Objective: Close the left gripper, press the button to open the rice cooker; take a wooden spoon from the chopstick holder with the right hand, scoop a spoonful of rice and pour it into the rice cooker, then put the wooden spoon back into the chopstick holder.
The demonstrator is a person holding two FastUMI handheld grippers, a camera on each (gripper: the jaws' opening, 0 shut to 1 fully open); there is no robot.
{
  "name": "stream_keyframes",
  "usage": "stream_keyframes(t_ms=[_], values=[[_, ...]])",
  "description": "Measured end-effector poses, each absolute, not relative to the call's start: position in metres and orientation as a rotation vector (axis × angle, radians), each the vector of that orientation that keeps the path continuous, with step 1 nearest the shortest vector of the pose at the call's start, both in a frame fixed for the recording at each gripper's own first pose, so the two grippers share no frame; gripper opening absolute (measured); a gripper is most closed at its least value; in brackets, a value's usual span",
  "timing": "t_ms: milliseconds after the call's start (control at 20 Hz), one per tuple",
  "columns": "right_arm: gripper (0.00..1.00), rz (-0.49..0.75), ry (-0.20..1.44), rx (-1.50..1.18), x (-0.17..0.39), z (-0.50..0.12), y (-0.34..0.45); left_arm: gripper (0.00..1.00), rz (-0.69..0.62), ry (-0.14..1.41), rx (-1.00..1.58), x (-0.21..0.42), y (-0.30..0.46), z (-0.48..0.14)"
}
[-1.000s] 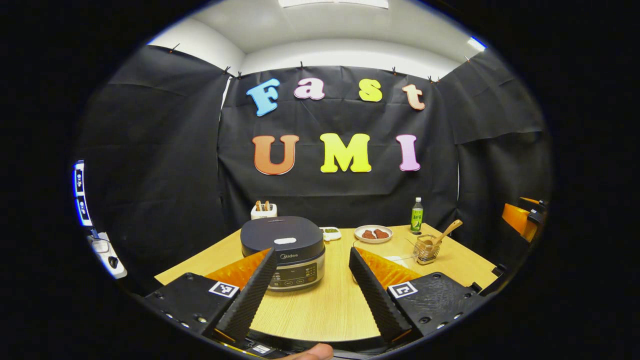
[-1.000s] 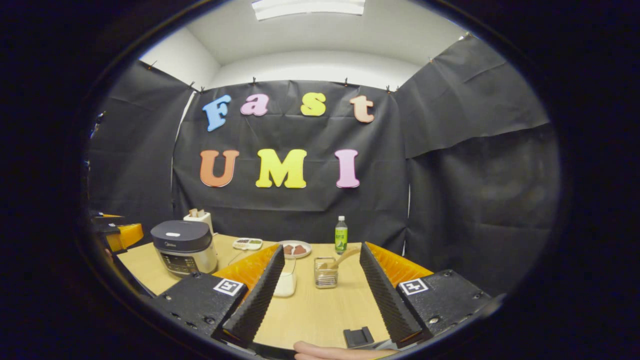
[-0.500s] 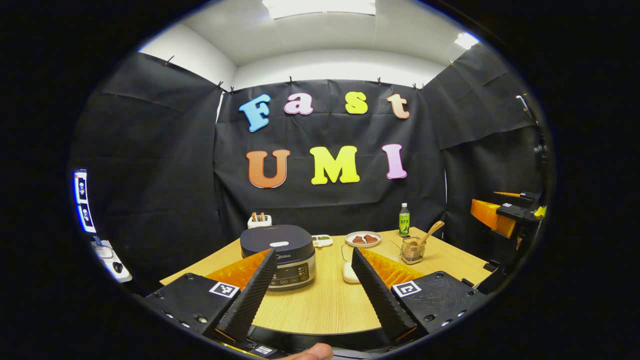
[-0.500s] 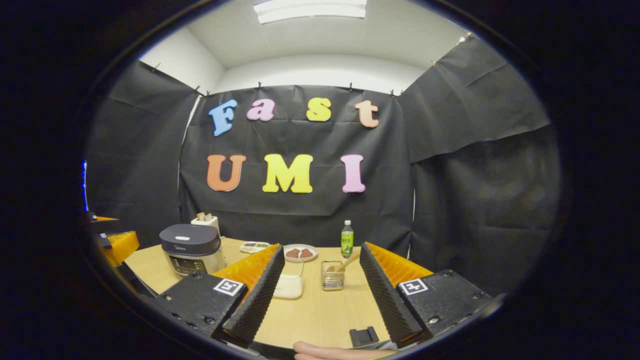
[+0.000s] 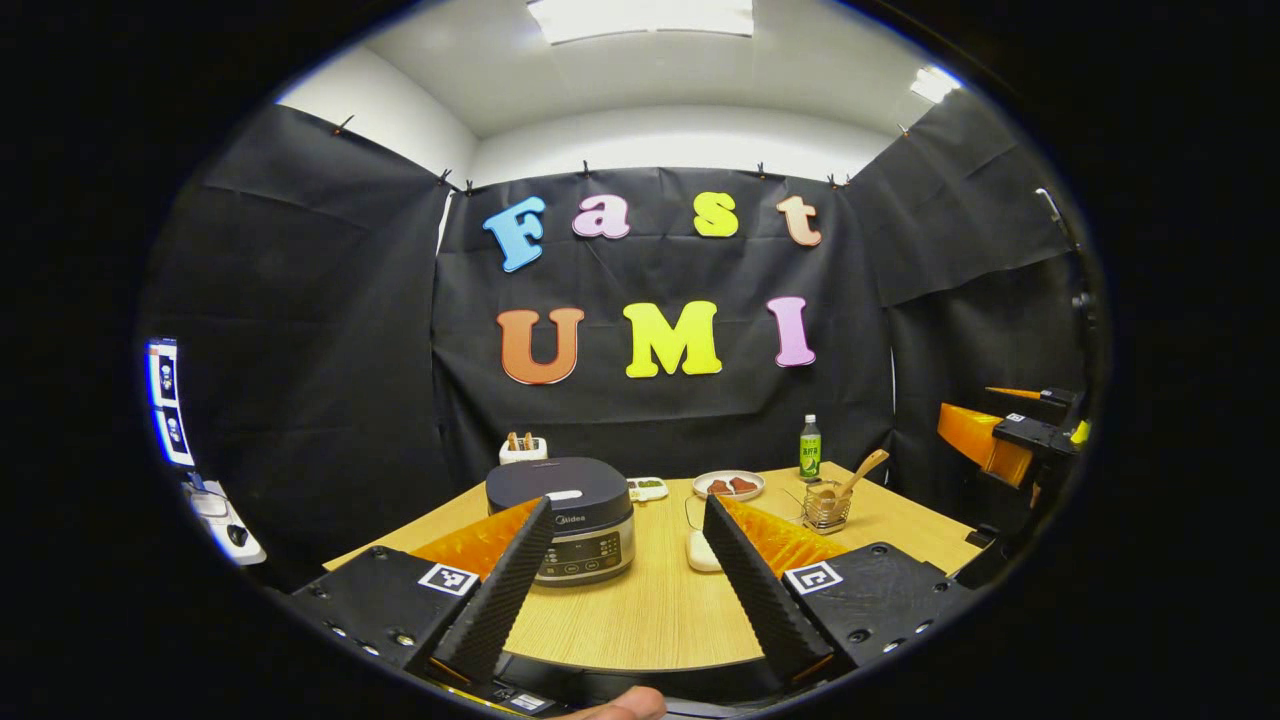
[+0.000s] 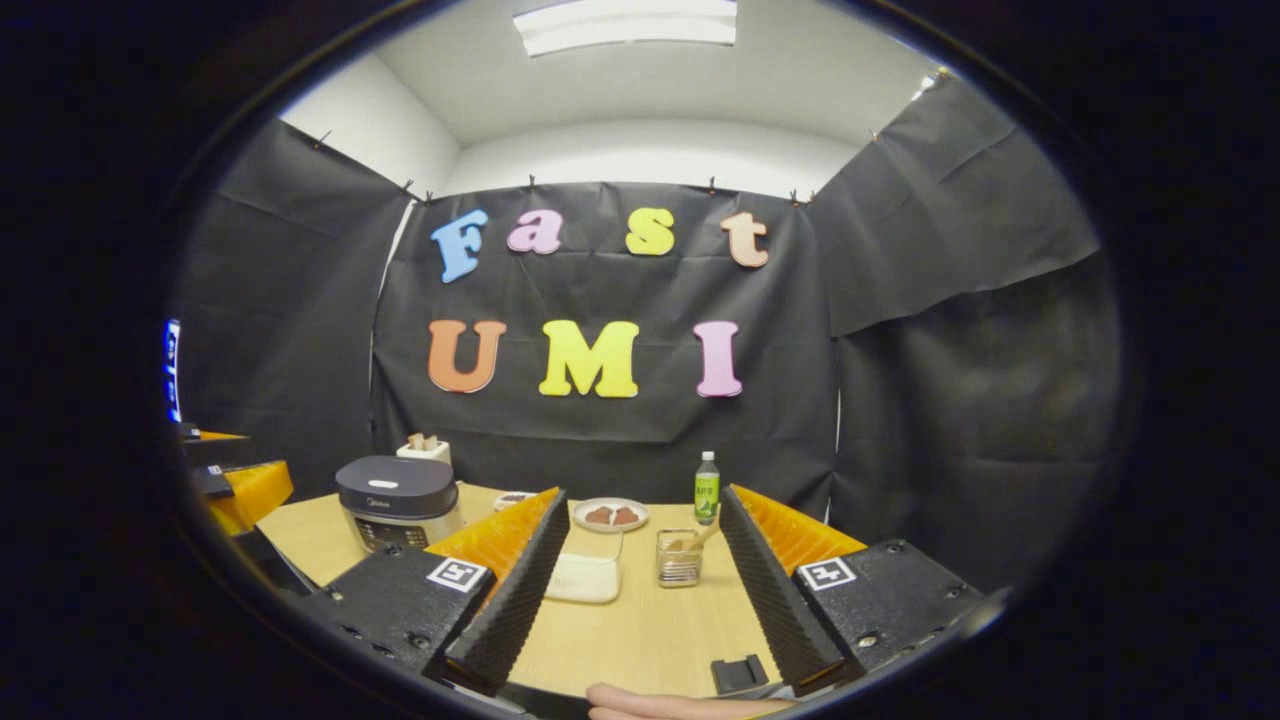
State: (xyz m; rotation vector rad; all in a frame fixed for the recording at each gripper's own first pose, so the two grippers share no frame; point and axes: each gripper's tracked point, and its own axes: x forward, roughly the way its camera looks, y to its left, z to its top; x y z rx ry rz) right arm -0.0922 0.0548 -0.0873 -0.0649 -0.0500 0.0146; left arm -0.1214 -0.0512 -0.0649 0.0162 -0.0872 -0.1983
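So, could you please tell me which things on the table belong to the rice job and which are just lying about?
For the job: rice cooker, wooden spoon, chopstick holder, rice container.

Lying about: green bottle, plate of food, small dish, white box.

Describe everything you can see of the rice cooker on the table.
The rice cooker is a squat round pot with a dark lid, shut, bearing a pale oblong button. Its lighter front carries a control panel. It stands upright on the wooden table, left of the rice tub. Nothing touches it.
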Motion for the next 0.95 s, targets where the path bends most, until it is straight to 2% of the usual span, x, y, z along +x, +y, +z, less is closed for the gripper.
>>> stream_keyframes(t_ms=[950], values=[[0.98, 0.015, -0.07, -0.069, -0.0993, -0.0831, 0.0532, 0.96, -0.208, -0.083, 0.016, -0.1232, -0.0578, -0.0661]])
